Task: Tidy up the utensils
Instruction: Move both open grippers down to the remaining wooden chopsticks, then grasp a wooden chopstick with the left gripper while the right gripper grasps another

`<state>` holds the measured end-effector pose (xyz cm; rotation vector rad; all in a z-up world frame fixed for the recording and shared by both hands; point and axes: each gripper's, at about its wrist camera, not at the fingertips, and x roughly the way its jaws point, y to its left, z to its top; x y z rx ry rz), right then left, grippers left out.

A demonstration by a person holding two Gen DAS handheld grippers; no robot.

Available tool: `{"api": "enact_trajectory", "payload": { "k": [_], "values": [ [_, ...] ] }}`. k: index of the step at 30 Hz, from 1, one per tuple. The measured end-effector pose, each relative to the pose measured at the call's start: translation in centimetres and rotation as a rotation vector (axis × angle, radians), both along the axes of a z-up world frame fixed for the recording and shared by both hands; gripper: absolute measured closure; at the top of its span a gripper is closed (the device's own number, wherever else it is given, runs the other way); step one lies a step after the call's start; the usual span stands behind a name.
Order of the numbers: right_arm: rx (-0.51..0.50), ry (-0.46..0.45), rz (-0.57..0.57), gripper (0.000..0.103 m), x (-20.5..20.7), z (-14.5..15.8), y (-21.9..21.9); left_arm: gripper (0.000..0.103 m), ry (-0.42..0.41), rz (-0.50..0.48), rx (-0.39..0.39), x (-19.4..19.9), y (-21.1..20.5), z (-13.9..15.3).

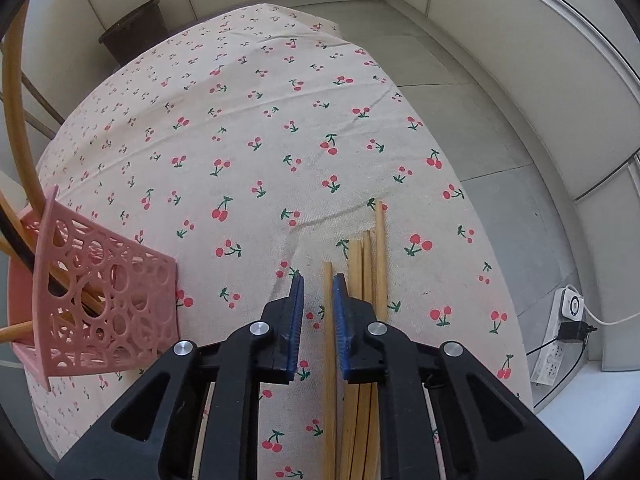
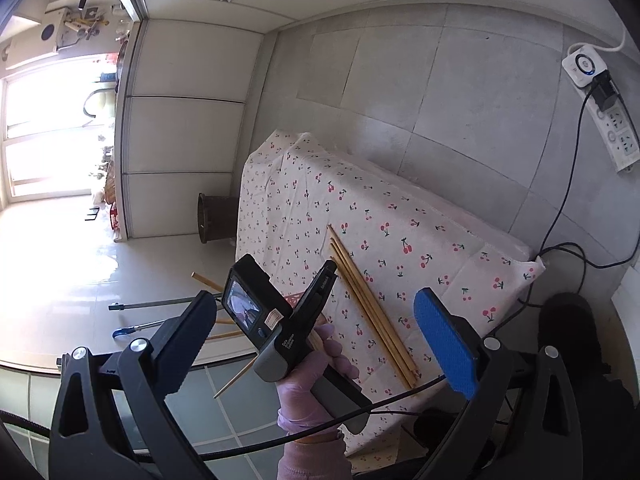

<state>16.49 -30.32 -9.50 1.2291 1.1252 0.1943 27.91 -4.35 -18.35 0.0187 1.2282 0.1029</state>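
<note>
Several wooden chopsticks (image 1: 366, 276) lie side by side on the cherry-print tablecloth (image 1: 248, 128). My left gripper (image 1: 318, 284) hovers low over them, its blue-padded jaws slightly apart around one chopstick (image 1: 329, 320), not closed on it. A pink perforated utensil basket (image 1: 104, 300) stands to its left and holds several long utensils. My right gripper (image 2: 320, 320) is wide open and empty, high above the table, looking down on the left gripper (image 2: 324, 280) and the chopsticks (image 2: 368, 304).
A dark bin (image 1: 134, 32) stands on the floor past the table's far left corner. A white power strip (image 1: 562, 332) with cables lies on the floor to the right. White wall panels ring the room.
</note>
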Motion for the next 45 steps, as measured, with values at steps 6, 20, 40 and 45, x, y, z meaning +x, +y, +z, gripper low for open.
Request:
{"api": "enact_trajectory", "payload": {
  "k": [6, 20, 40, 45],
  "values": [
    [-0.023, 0.018, 0.003, 0.007, 0.3, -0.3, 0.3, 0.094, 0.008, -0.023, -0.007, 0.8, -0.1, -0.7],
    [-0.144, 0.099, 0.048, 0.007, 2.5, -2.6, 2.6, 0.100, -0.078, -0.155, -0.092, -6.8, 0.5, 1.3],
    [-0.504, 0.082, 0.357, 0.068, 13.5, -9.4, 16.1, 0.099, -0.380, -0.124, -0.304, -18.8, 9.9, 13.6],
    [-0.517, 0.081, 0.307, 0.075, 14.7, -9.9, 16.3, 0.099, -0.408, -0.141, -0.300, -20.0, 10.9, 14.6]
  ]
}}
